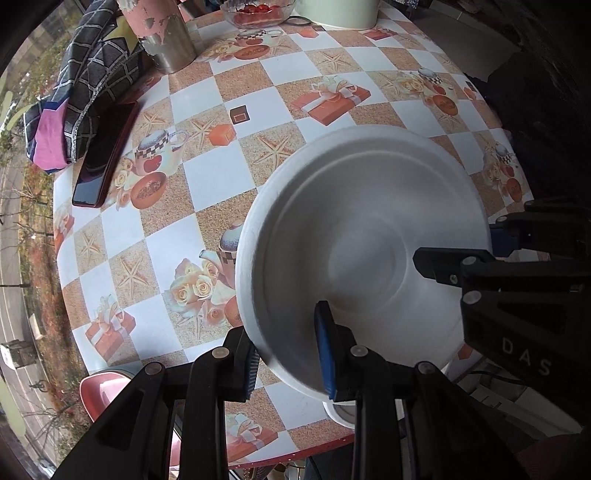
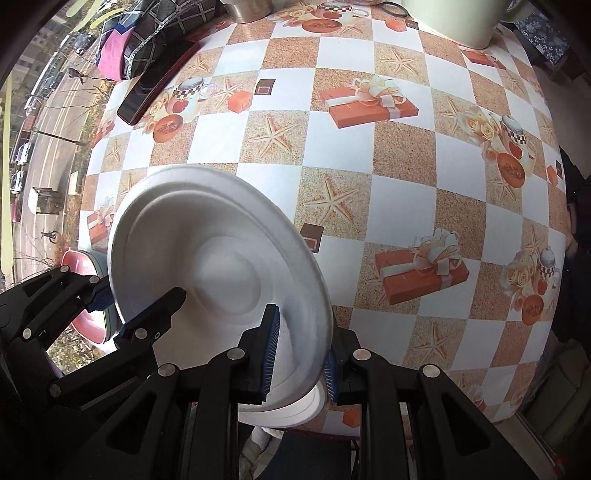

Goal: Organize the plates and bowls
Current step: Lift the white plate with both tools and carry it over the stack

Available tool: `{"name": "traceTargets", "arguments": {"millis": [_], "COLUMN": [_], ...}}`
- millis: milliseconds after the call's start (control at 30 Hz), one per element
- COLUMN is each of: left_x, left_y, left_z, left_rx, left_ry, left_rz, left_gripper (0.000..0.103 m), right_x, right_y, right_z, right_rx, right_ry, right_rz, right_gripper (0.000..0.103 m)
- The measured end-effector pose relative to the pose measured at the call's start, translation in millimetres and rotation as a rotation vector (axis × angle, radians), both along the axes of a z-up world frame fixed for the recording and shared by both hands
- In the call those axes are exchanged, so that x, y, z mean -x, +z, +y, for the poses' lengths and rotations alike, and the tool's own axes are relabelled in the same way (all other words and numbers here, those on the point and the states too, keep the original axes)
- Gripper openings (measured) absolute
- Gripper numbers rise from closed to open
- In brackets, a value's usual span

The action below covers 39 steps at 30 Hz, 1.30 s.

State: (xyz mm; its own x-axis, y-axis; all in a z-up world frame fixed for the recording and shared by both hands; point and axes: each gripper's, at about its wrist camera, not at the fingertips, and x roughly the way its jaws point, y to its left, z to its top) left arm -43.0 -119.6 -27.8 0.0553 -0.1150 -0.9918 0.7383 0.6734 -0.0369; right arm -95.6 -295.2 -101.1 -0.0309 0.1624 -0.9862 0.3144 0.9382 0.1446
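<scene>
A white foam plate [image 1: 369,236] is held tilted above the table's near edge; it also shows in the right wrist view [image 2: 207,251]. My left gripper [image 1: 290,354] has one finger on each side of the plate's near rim and is shut on it. My right gripper [image 2: 301,354] is shut on the plate's opposite rim; it appears in the left wrist view [image 1: 491,243] at the right. A second white dish [image 2: 291,410] lies under the plate at the table edge, mostly hidden.
The round table [image 1: 229,166] has a checkered printed cloth. A dark phone [image 1: 105,155], a folded patterned cloth [image 1: 81,88], a metal cup [image 1: 166,40], a glass bowl of red fruit [image 1: 258,11] and a pale pot [image 2: 465,18] sit at the far side. A pink chair [image 1: 103,391] stands below.
</scene>
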Motion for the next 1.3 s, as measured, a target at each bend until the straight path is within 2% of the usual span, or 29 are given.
{"name": "traceTargets", "arguments": {"millis": [167, 400, 667, 867, 1300], "left_x": [-7, -8, -9, -1, 33], "left_y": [3, 13, 14, 18, 13], "left_z": [-2, 0, 1, 2, 2], "left_rx": [0.011, 0.074, 0.065, 0.061, 0.039], "left_ry": [-0.003, 0.005, -0.012, -0.067, -0.208], "left_rz": [-0.007, 0.005, -0.007, -0.021, -0.010], "left_gripper": [0.029, 0.029, 0.029, 0.029, 0.029], "right_x": [8, 2, 5, 13, 65], "right_y": [16, 34, 35, 34, 14], "right_z": [-7, -20, -15, -10, 7], "right_rx": [0.009, 0.017, -0.001, 0.000, -0.043], "right_ry": [-0.010, -0.058, -0.060, -0.046, -0.092], "right_rz": [-0.004, -0.057, -0.056, -0.037, 0.050], "right_gripper": [0.025, 0.025, 0.025, 0.025, 0.025]}}
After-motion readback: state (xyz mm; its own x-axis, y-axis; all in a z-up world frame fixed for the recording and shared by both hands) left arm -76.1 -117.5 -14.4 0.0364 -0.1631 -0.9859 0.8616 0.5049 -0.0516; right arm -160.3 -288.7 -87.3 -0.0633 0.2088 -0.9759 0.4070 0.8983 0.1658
